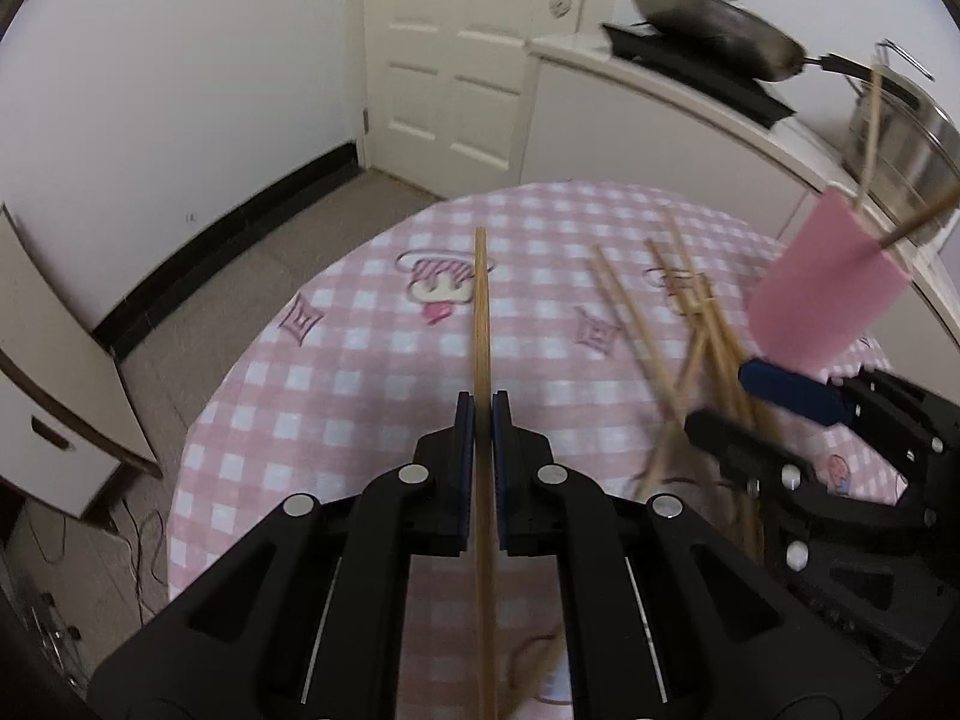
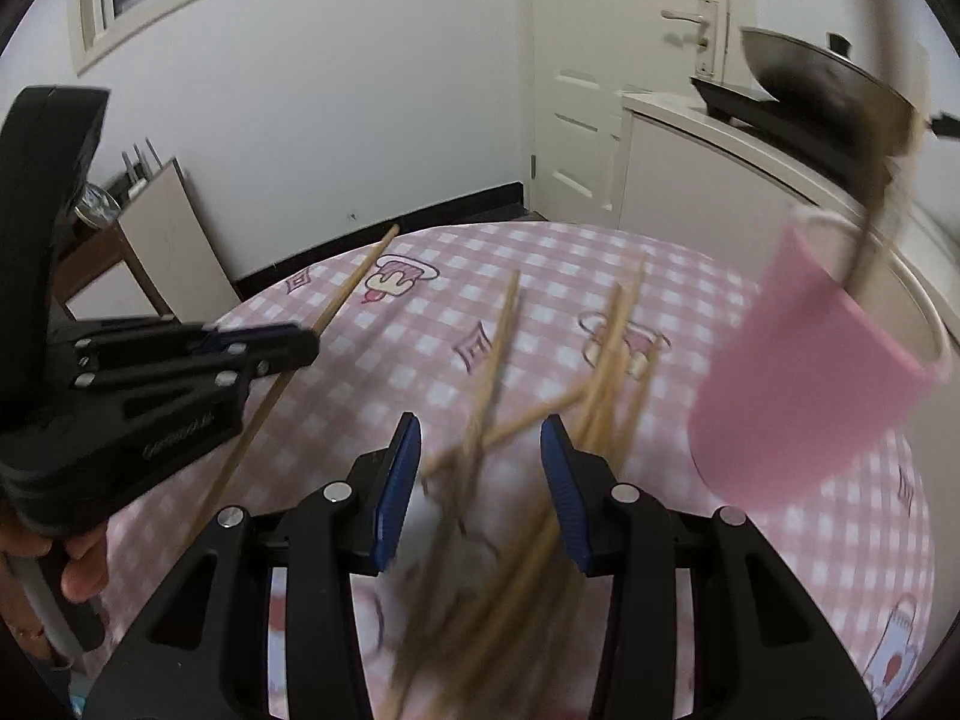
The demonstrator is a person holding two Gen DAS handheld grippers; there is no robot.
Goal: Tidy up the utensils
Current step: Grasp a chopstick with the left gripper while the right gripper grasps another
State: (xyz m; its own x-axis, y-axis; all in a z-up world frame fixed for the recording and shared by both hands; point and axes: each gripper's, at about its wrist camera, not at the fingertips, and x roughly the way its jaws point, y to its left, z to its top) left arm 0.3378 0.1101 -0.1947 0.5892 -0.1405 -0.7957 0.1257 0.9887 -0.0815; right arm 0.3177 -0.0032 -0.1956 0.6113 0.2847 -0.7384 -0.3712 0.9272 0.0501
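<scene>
we work over a round table (image 1: 336, 396) under a pink-and-white checked cloth printed with cartoon sweets and diamond shapes. our left gripper (image 1: 483, 414) is clamped tight on one chopstick (image 1: 482, 300), which runs straight ahead between the blue pads and sticks out over the cloth. our right gripper (image 2: 480, 450) has its jaws apart; blurred sticks pass through the gap, and we cannot tell whether the pads touch anything. more loose chopsticks (image 1: 690, 324) lie crossed in a heap on the cloth, just right of the held one. a pink cup (image 2: 822, 372) stands at the table's right side with a couple of sticks poking out of it.

beyond the table there is a grey floor, a white wall with a dark skirting, and a white panelled door (image 1: 456, 60). to the right runs a white counter (image 1: 660, 96) carrying a wok (image 1: 714, 24) on a black hob and a steel pot (image 1: 906, 150). a light cabinet (image 1: 54, 396) stands at the left.
</scene>
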